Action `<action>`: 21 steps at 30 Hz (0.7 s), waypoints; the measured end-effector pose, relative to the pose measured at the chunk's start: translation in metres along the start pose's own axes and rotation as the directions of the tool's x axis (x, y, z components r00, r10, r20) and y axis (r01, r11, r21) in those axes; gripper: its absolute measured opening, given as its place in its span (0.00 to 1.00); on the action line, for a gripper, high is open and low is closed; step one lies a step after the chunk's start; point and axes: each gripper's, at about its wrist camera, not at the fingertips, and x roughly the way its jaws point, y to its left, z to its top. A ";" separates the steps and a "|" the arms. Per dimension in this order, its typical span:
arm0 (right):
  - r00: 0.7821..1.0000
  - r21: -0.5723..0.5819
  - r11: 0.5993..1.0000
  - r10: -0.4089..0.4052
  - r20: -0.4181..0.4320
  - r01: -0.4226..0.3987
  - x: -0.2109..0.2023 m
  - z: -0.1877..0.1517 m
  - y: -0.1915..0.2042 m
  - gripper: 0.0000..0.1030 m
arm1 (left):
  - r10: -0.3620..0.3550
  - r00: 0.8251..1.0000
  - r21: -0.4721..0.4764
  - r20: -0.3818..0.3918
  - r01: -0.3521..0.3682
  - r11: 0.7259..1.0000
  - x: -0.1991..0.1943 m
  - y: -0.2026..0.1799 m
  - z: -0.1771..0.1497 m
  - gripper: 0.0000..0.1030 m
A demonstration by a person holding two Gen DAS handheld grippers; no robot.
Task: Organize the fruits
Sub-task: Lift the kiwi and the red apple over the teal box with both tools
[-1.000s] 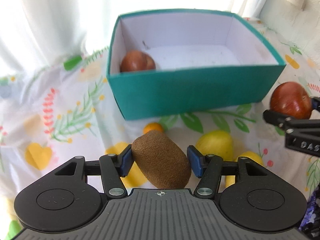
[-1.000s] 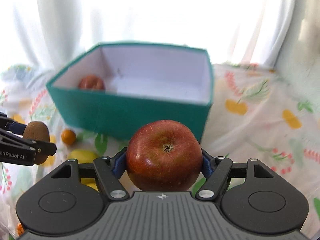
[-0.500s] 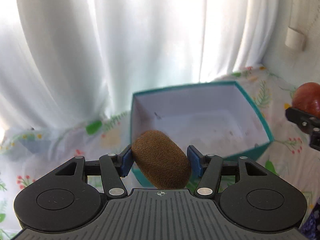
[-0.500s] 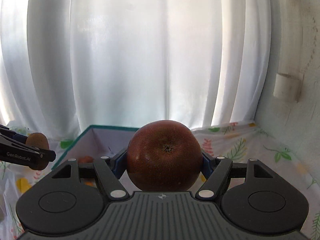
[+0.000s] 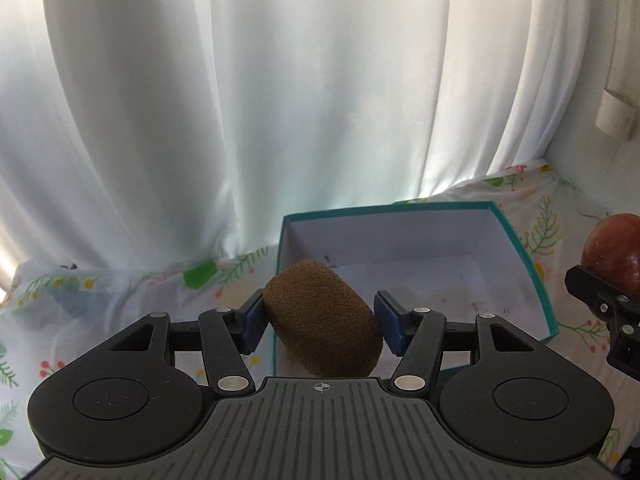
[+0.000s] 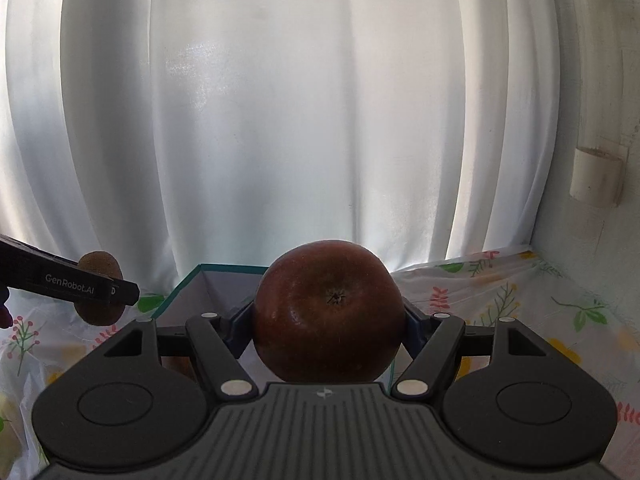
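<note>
Evidently both fruits are carried high so they can clear the wall of the teal box [image 5: 536,276] before being dropped inside: the left gripper [image 5: 320,320] pinches a brown kiwi [image 5: 322,316] at lower centre, the right gripper [image 6: 328,320] clamps a red apple [image 6: 328,316] likewise. Compared with a second ago, both have risen; the box, then filling mid-frame, now sits low, and curtain [image 5: 280,100] fills the upper frame.
</note>
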 end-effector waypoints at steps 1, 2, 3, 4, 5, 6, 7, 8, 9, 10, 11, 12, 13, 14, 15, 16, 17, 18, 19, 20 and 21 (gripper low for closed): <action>1.000 0.004 1.000 -0.004 -0.003 0.004 0.001 0.000 0.000 0.69 | 0.002 1.000 0.003 -0.006 -0.002 1.000 0.003 -0.001 -0.001 0.61; 1.000 0.004 1.000 -0.008 -0.005 0.008 0.003 0.000 0.000 0.70 | 0.003 1.000 0.007 -0.010 -0.003 1.000 0.005 -0.002 -0.003 0.61; 1.000 0.004 1.000 -0.012 -0.008 0.012 0.003 0.000 0.000 0.70 | 0.004 1.000 0.010 -0.013 -0.004 1.000 0.008 -0.003 -0.003 0.61; 1.000 0.005 1.000 -0.014 -0.011 0.014 0.002 -0.001 0.000 0.70 | 0.007 1.000 0.012 -0.016 -0.007 1.000 0.011 -0.003 -0.004 0.61; 1.000 0.004 1.000 -0.015 -0.012 0.015 -0.003 -0.001 -0.004 0.70 | 0.010 1.000 0.014 -0.019 -0.010 1.000 0.014 -0.004 -0.004 0.61; 1.000 0.003 1.000 -0.016 -0.014 0.016 -0.002 -0.001 -0.004 0.70 | 0.011 1.000 0.015 -0.020 -0.011 1.000 0.016 -0.004 -0.004 0.61; 1.000 0.002 1.000 -0.018 -0.016 0.018 -0.001 -0.002 -0.004 0.70 | 0.012 1.000 0.014 -0.023 -0.012 1.000 0.019 -0.004 -0.004 0.61; 1.000 0.000 1.000 -0.019 -0.019 0.019 0.000 -0.003 -0.004 0.70 | 0.013 1.000 0.012 -0.029 -0.012 1.000 0.021 -0.003 -0.005 0.61; 1.000 0.000 1.000 -0.022 -0.023 0.021 0.001 -0.003 -0.004 0.70 | 0.011 0.999 0.010 -0.035 -0.011 1.000 0.024 -0.003 -0.006 0.61; 0.999 -0.001 1.000 -0.022 -0.027 0.022 0.006 -0.003 -0.002 0.70 | 0.008 0.999 0.009 -0.042 -0.008 1.000 0.027 -0.003 -0.006 0.61; 0.999 -0.003 1.000 -0.023 -0.031 0.023 0.008 -0.003 -0.001 0.70 | 0.007 0.999 0.007 -0.048 -0.006 1.000 0.030 -0.002 -0.007 0.61; 0.999 -0.003 1.000 -0.024 -0.036 0.024 0.012 -0.002 0.002 0.70 | 0.006 0.998 0.007 -0.057 -0.005 1.000 0.034 -0.003 -0.008 0.61; 0.999 -0.004 1.000 -0.025 -0.041 0.024 0.013 -0.002 0.003 0.70 | 0.005 0.998 0.008 -0.064 -0.005 1.000 0.037 -0.002 -0.008 0.61; 0.999 -0.006 1.000 -0.025 -0.046 0.025 0.016 -0.003 0.004 0.70 | 0.005 0.998 0.006 -0.069 -0.004 1.000 0.040 -0.002 -0.009 0.61; 0.998 -0.007 1.000 -0.026 -0.051 0.026 0.017 -0.003 0.005 0.70 | 0.004 0.997 0.006 -0.074 -0.004 1.000 0.042 -0.002 -0.010 0.61; 0.998 -0.008 1.000 -0.028 -0.056 0.027 0.019 -0.003 0.006 0.70 | 0.004 0.997 0.004 -0.080 -0.004 1.000 0.045 -0.001 -0.011 0.61; 0.998 -0.010 1.000 -0.030 -0.060 0.029 0.021 -0.003 0.007 0.70 | 0.003 0.996 0.004 -0.084 -0.003 1.000 0.047 -0.001 -0.011 0.61; 0.998 -0.012 1.000 -0.030 -0.064 0.029 0.023 -0.004 0.008 0.70 | 0.003 0.996 0.004 -0.088 -0.002 1.000 0.049 -0.001 -0.012 0.61; 0.997 -0.013 0.999 -0.031 -0.069 0.030 0.026 -0.005 0.008 0.70 | 0.002 0.996 0.003 -0.092 -0.001 1.000 0.051 -0.001 -0.012 0.61; 0.997 -0.013 0.999 -0.032 -0.075 0.031 0.031 -0.005 0.009 0.70 | 0.001 0.995 0.002 -0.095 0.000 1.000 0.053 -0.001 -0.013 0.61; 0.996 -0.015 0.999 -0.032 -0.079 0.031 0.033 -0.006 0.009 0.70 | 0.000 0.995 0.002 -0.098 0.000 1.000 0.055 0.000 -0.013 0.61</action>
